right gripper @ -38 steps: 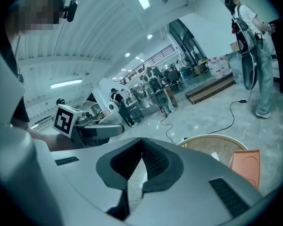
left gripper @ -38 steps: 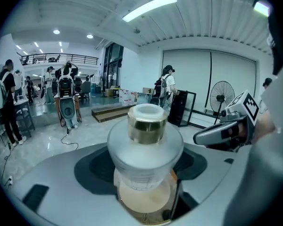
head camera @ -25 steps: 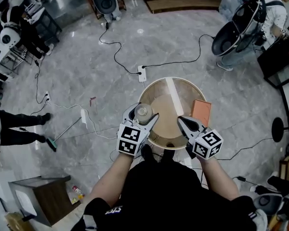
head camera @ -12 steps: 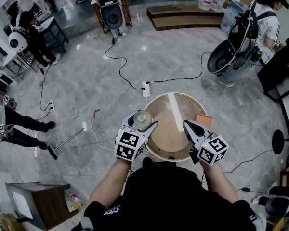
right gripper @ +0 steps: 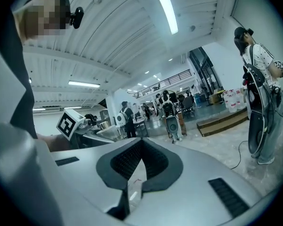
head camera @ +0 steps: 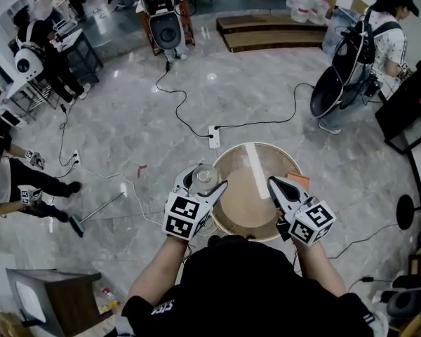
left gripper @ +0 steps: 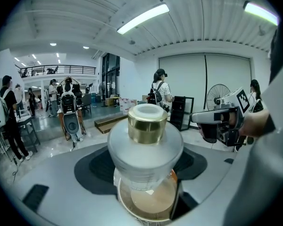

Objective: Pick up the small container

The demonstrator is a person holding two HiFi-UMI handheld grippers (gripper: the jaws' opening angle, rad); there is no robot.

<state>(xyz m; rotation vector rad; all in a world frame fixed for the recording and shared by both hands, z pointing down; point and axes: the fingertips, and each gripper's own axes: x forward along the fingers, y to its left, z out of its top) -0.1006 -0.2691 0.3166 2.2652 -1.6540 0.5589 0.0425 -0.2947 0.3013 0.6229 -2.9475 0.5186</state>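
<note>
The small container point(head camera: 205, 176), a frosted glass jar with a gold collar and white cap, stands upright between the jaws of my left gripper point(head camera: 202, 180), which is shut on it and holds it above the left rim of the round wooden table point(head camera: 247, 203). In the left gripper view the container point(left gripper: 145, 142) fills the centre, with the table point(left gripper: 149, 205) showing beneath it. My right gripper point(head camera: 275, 185) hovers over the table's right side, shut with nothing in it; its pads point(right gripper: 153, 166) meet at the tips.
An orange flat object point(head camera: 301, 180) lies at the table's right edge, partly hidden by my right gripper. Cables and a power strip point(head camera: 214, 136) lie on the marble floor beyond. A fan point(head camera: 331, 90) and a person point(head camera: 389, 27) stand at the far right.
The container stays in my left gripper. The view has tilted up and pulled back, so the table looks smaller and both grippers sit lower in the frame.
</note>
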